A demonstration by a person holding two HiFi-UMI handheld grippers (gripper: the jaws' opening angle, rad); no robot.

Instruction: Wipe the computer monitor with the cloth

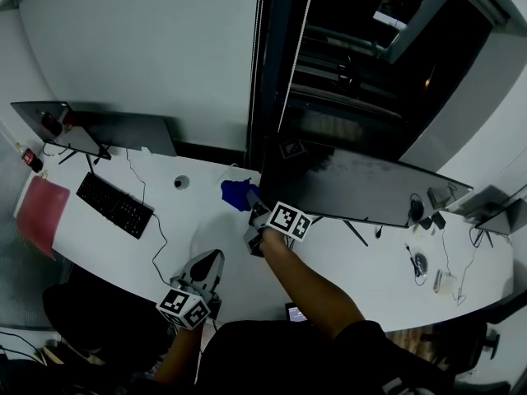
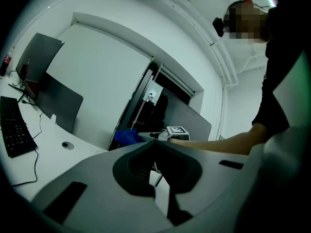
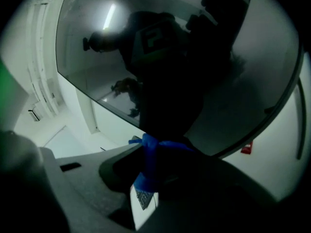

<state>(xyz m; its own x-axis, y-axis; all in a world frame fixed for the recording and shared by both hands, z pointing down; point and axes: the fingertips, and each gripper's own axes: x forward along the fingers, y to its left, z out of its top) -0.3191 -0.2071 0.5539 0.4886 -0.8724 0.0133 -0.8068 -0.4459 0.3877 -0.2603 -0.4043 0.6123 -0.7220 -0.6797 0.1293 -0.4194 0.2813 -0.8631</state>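
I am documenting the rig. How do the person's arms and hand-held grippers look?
The left hand-held gripper and the right hand-held gripper are grey, with broad curved jaws; each bears a cube with black-and-white square markers. The person wears a dark short-sleeved top; the forearms are bare.

We look down on a long white desk (image 1: 206, 249) that curves across the middle of the frame. Behind it, at the upper left, stands a plain white wall (image 1: 148, 48). To its right a tall dark doorway (image 1: 354, 72) with a black frame fills the upper middle. Grey floor (image 1: 10, 282) shows at the left edge. A black chair (image 1: 90, 307) sits at the lower left, near the desk's front edge.
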